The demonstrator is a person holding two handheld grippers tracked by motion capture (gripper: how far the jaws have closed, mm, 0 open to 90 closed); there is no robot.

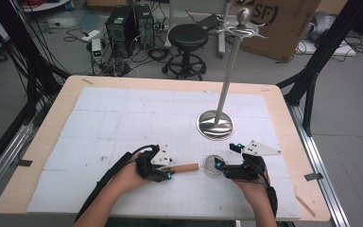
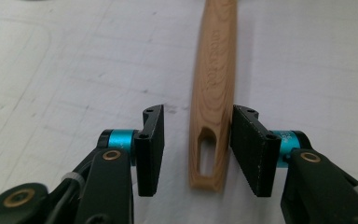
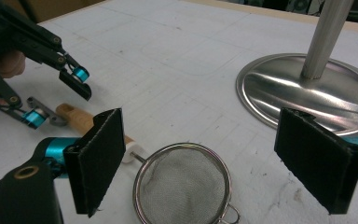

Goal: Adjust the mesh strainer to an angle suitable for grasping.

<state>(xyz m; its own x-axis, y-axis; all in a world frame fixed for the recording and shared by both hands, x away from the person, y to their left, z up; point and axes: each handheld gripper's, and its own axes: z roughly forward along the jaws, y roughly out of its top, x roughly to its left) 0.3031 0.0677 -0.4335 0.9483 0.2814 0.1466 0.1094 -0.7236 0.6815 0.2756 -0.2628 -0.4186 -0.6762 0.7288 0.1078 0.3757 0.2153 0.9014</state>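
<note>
High view, left to right: my left gripper (image 1: 169, 173), then the strainer (image 1: 213, 165) lying flat on the white mat (image 1: 123, 118), then my right gripper (image 1: 221, 165).
Left fingers: apart, straddling the tip of the wooden handle (image 2: 213, 93). Right-hand pad (image 2: 254, 149) looks to be just touching the wood, the other pad (image 2: 150, 149) has a clear gap, so nothing's clamped.
Handle: flat on the mat, slotted hole at the end sitting right between my pads, pointing away toward the mesh bowl (image 3: 184, 184).
Right fingers: wide apart, one pad either side of the mesh bowl, gripping nothing. Can't tell if they're down at rim level or a bit above it.
Stand: steel stand (image 1: 216, 124) sits just beyond the bowl, on the right.
Hard to see: handle's far end is cut off in the left gripper view, the printing on it is too blurry to read, and in the right gripper view my own left-hand pad covers part of the handle.
</note>
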